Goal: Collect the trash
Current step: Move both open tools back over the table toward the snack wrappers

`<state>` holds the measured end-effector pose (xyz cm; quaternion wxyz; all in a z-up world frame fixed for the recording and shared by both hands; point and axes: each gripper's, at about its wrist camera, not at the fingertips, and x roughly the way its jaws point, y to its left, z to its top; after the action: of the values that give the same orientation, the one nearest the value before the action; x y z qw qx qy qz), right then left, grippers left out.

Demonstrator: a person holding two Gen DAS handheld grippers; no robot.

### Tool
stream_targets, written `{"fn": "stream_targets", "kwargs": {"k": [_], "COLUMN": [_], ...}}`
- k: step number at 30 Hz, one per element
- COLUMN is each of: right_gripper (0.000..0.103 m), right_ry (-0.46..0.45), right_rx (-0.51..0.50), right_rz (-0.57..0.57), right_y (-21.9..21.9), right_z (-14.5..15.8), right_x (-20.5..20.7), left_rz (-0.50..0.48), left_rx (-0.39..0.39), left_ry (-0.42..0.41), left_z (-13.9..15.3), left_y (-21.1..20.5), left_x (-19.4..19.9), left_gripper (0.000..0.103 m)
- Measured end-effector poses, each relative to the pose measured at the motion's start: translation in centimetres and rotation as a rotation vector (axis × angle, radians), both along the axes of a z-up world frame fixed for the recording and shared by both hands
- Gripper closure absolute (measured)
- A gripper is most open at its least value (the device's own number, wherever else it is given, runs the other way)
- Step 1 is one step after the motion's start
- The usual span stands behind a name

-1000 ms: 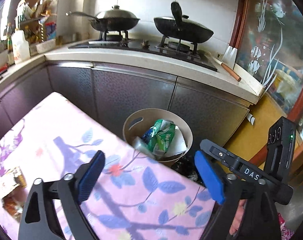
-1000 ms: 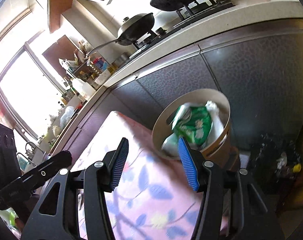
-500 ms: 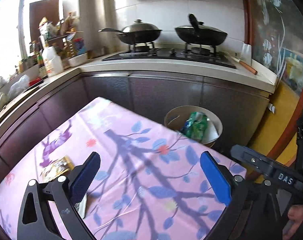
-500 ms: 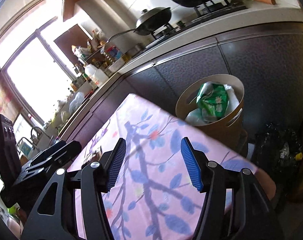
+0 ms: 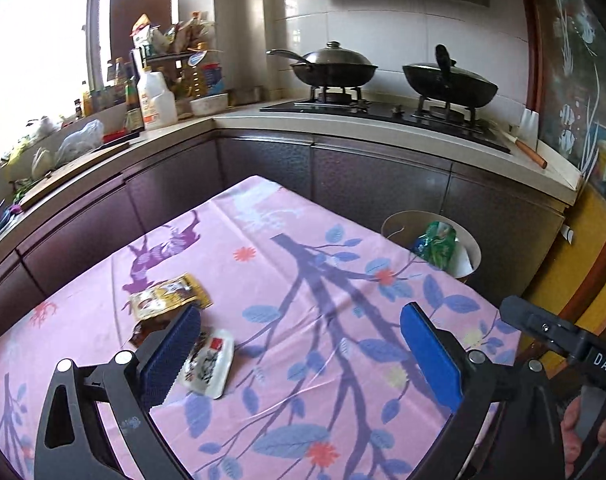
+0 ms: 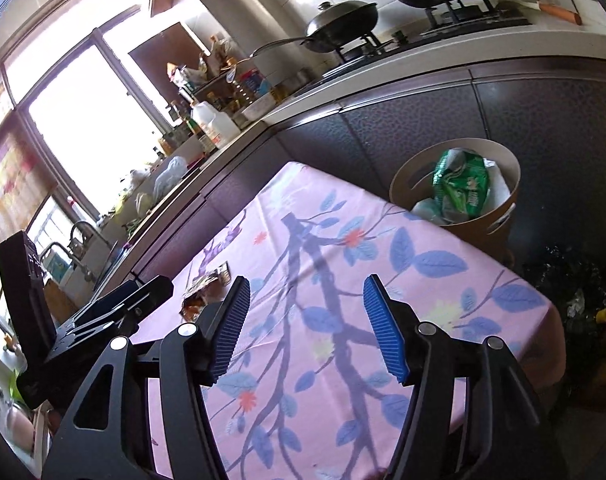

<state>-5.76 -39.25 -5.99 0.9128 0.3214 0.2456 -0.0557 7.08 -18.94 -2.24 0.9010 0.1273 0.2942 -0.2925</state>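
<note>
Three pieces of trash lie on the pink floral tablecloth (image 5: 303,280): a yellow-brown snack packet (image 5: 169,294), a crumpled brown wrapper (image 5: 151,326) and a white wrapper with a red label (image 5: 211,362). My left gripper (image 5: 299,318) hangs wide open above the cloth, its left finger just over the white wrapper, nothing between its pads. My right gripper (image 6: 306,284) is open and empty over the middle of the table, with the wrappers (image 6: 203,288) to its left. Past the table's far corner, the beige bin (image 6: 499,216) holds a green bag (image 6: 461,184) and white paper.
Dark cabinets and a counter run behind the table, carrying a hob with two lidded woks (image 5: 331,68), a knife (image 5: 527,152) and bottles (image 5: 155,100). A black bag (image 6: 563,276) lies on the floor beside the bin. A sink tap (image 6: 77,232) stands at far left.
Both grippers have drawn back from the bin over the table. The bin now looks smaller and farther off, the wrappers have come into the left view, and the right jaws stand a little wider.
</note>
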Motion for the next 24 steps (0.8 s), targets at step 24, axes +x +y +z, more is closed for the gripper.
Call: {"fn": "stream_targets", "kwargs": {"k": [24], "right_gripper": [0.052], "right_ry": [0.062], "right_rx": [-0.138], "right_rz": [0.341], "right_y": [10.8], "right_z": [0.0], "right_x": [10.2], "left_rz": [0.239], "left_rx": [-0.004], "left_ry": [0.098], "left_z": [-2.4], "left_y": [14.3], "left_x": [7.1], "left_gripper": [0.004]}}
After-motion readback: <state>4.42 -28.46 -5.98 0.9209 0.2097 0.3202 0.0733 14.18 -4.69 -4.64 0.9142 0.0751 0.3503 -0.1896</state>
